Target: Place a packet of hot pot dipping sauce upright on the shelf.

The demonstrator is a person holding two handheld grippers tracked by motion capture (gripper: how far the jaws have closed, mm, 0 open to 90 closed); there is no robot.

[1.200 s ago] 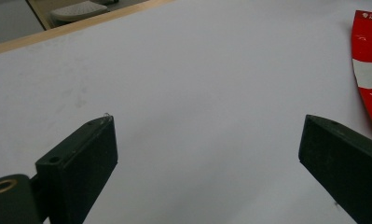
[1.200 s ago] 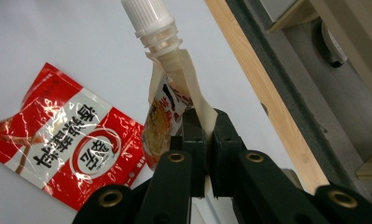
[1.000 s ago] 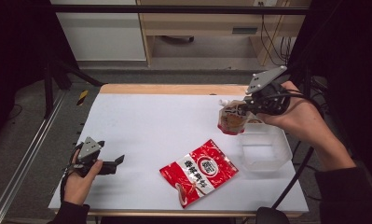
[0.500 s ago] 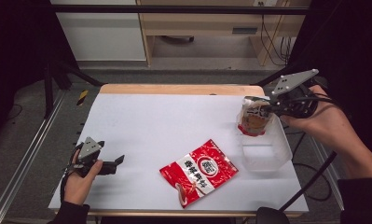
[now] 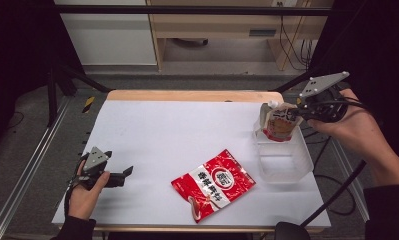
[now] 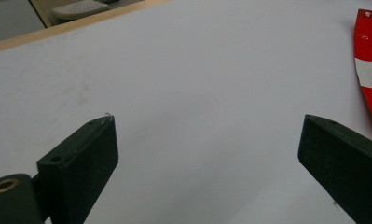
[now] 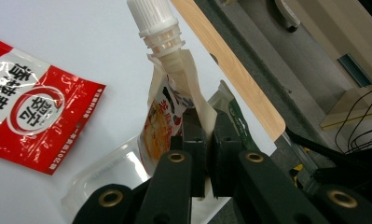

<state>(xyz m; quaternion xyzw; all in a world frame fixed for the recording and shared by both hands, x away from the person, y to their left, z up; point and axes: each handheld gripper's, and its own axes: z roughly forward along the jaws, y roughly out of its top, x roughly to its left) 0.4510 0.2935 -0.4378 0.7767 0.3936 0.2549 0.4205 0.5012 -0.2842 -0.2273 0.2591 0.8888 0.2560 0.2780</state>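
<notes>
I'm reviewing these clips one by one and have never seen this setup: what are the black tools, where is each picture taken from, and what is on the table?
There is no robot here: a person holds a hand-operated claw in each hand. The high view looks down on the white table. The other two pictures come from cameras riding on each claw, looking along its black jaws. The left claw rests near the table's left edge, jaws wide apart with nothing between them. The right claw is shut on a spouted drink pouch with a white cap, held above a clear plastic tub. A red snack bag lies flat on the table beside the tub.
</notes>
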